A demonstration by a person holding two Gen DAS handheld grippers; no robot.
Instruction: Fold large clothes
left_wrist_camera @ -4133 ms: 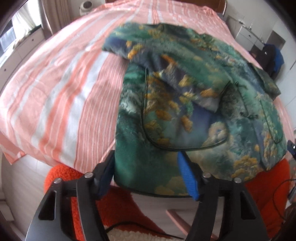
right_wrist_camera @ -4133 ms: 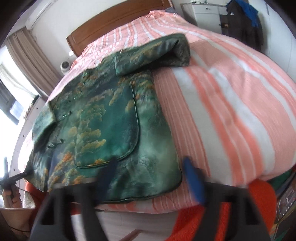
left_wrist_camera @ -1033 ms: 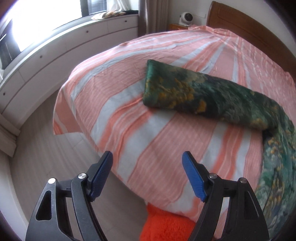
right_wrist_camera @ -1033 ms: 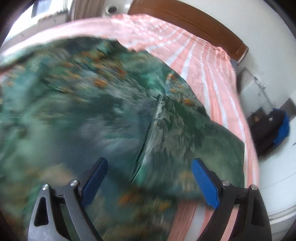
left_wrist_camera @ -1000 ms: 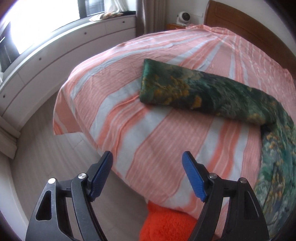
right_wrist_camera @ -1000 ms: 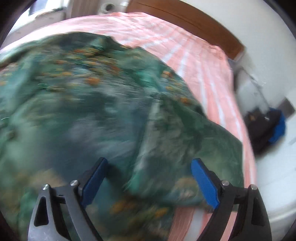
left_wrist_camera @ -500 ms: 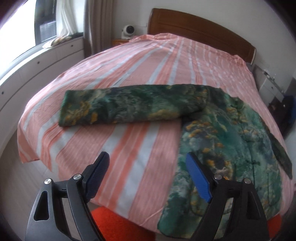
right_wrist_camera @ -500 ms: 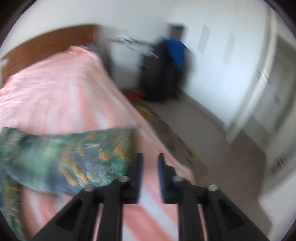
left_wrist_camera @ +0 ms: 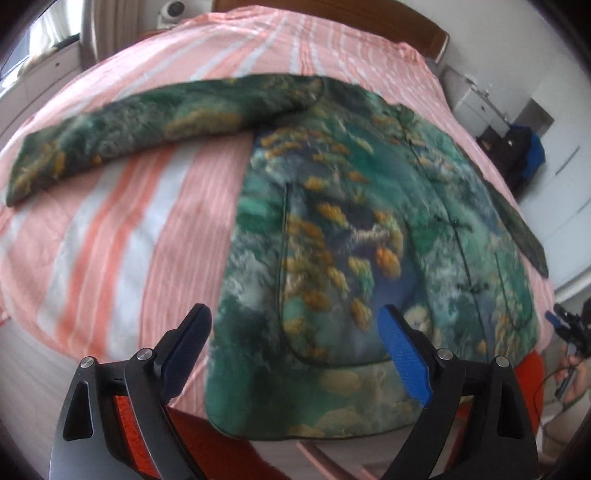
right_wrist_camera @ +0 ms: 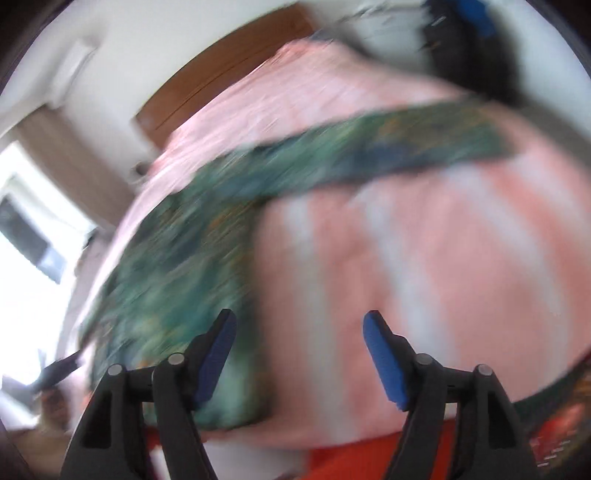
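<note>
A green jacket with orange and blue print (left_wrist_camera: pixel 354 236) lies face up on the pink striped bed (left_wrist_camera: pixel 122 236), its hem toward me. One sleeve (left_wrist_camera: pixel 147 125) stretches out to the left. My left gripper (left_wrist_camera: pixel 295 343) hovers over the hem's left part, jaws opening, nothing between them. The right wrist view is blurred: the jacket (right_wrist_camera: pixel 177 280) lies left, its other sleeve (right_wrist_camera: pixel 369 155) spread to the right. My right gripper (right_wrist_camera: pixel 299 350) hangs above the bedspread (right_wrist_camera: pixel 424 258) beside the jacket, jaws opening and empty.
A wooden headboard (left_wrist_camera: pixel 332 14) stands at the far end. White drawers and a dark bag (left_wrist_camera: pixel 517 147) stand right of the bed. An orange rug (left_wrist_camera: pixel 532 391) lies at the bed's foot. The other gripper and a hand (left_wrist_camera: pixel 570 343) show at the right edge.
Both sleeves were pulled out flat to the sides. My left gripper swung from the left sleeve back to the hem. My right gripper shut, then opened, and swung back toward the jacket.
</note>
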